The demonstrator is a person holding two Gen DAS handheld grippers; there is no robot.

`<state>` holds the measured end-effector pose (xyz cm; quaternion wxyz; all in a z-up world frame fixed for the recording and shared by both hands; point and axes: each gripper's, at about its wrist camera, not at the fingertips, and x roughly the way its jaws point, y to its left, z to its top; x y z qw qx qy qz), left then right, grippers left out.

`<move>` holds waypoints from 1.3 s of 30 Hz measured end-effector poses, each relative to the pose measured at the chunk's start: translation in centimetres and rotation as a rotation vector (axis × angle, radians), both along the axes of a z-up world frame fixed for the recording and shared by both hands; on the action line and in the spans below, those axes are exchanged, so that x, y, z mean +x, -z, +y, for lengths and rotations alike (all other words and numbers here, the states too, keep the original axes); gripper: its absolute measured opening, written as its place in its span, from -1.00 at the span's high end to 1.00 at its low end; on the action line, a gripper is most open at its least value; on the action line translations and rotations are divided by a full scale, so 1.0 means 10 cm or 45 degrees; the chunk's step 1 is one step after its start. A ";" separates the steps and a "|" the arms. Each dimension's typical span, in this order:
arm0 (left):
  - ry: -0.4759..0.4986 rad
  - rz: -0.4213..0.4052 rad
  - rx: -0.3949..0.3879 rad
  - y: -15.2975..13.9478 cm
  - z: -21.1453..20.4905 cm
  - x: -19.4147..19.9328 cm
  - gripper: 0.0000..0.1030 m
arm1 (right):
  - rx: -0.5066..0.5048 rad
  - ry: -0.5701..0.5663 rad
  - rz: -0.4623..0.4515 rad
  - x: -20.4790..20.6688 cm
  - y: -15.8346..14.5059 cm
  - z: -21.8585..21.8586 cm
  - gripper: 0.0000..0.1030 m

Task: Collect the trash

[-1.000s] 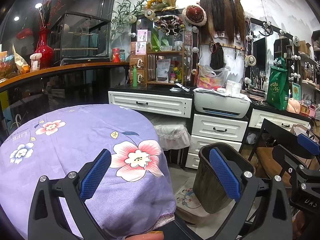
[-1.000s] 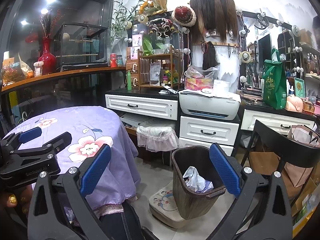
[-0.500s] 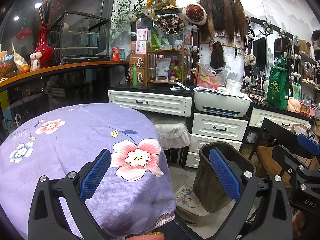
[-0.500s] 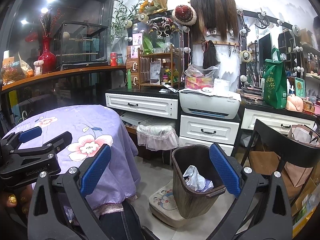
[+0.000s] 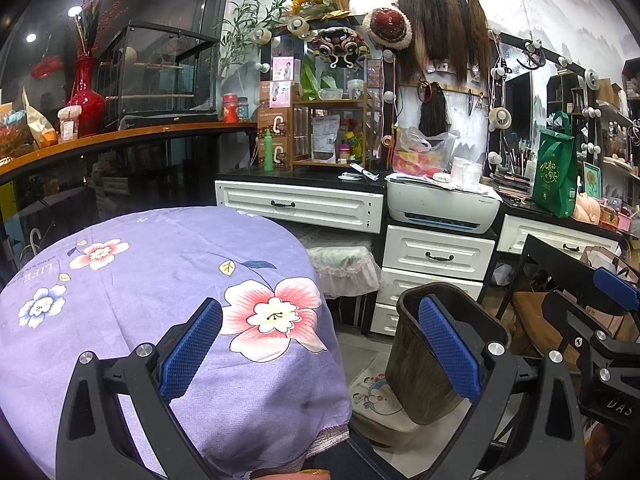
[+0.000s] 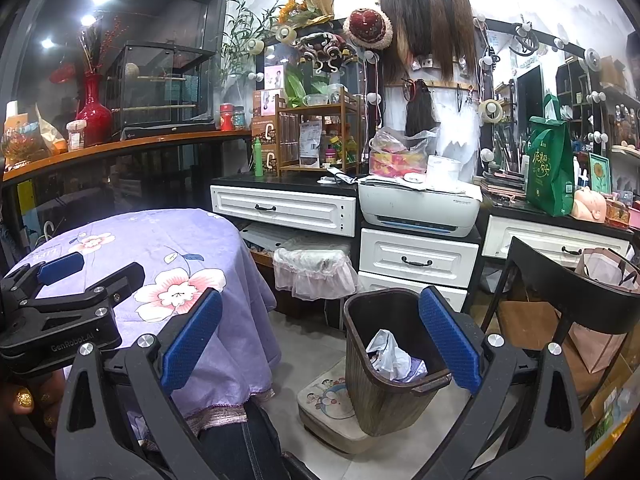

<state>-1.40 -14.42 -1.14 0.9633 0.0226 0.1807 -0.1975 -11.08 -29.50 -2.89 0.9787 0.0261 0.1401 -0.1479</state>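
A dark brown trash bin (image 6: 384, 364) stands on the floor on a small cartoon cushion (image 6: 328, 404), right of the table; crumpled white and purple trash (image 6: 390, 356) lies inside it. The bin also shows in the left wrist view (image 5: 420, 364). My left gripper (image 5: 320, 354) is open and empty above the near edge of the purple floral tablecloth (image 5: 160, 280). My right gripper (image 6: 320, 340) is open and empty, held above the floor between the table (image 6: 160, 248) and the bin. The left gripper shows in the right wrist view (image 6: 64, 300).
White drawers (image 6: 418, 258) with a printer (image 6: 418, 208) on top line the back wall. A lace-covered stool (image 6: 314, 268) sits under the counter. A black chair (image 6: 572, 300) with a paper bag (image 6: 604, 320) stands at right. A glass counter (image 5: 120, 168) runs at left.
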 end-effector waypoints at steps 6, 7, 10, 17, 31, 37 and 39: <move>-0.001 0.000 0.000 0.00 0.01 0.00 -0.89 | 0.001 0.000 0.000 0.00 0.00 0.00 -0.89; 0.000 0.000 0.000 -0.01 0.00 0.00 -0.89 | 0.002 0.000 0.000 0.00 0.00 0.00 -0.89; 0.001 0.001 0.000 0.00 0.01 -0.01 -0.89 | 0.002 0.000 0.002 0.00 0.00 0.00 -0.89; 0.000 0.003 0.002 -0.01 0.00 0.01 -0.89 | 0.002 0.000 0.003 0.00 0.01 0.00 -0.89; 0.001 0.004 0.004 0.01 0.01 0.00 -0.89 | 0.002 -0.001 0.004 0.01 0.01 0.00 -0.89; 0.001 0.005 0.003 0.00 0.01 0.00 -0.89 | 0.003 -0.001 0.004 0.01 0.01 0.00 -0.89; 0.000 0.004 0.003 -0.01 0.00 0.01 -0.89 | 0.002 0.000 0.004 0.01 0.01 0.01 -0.89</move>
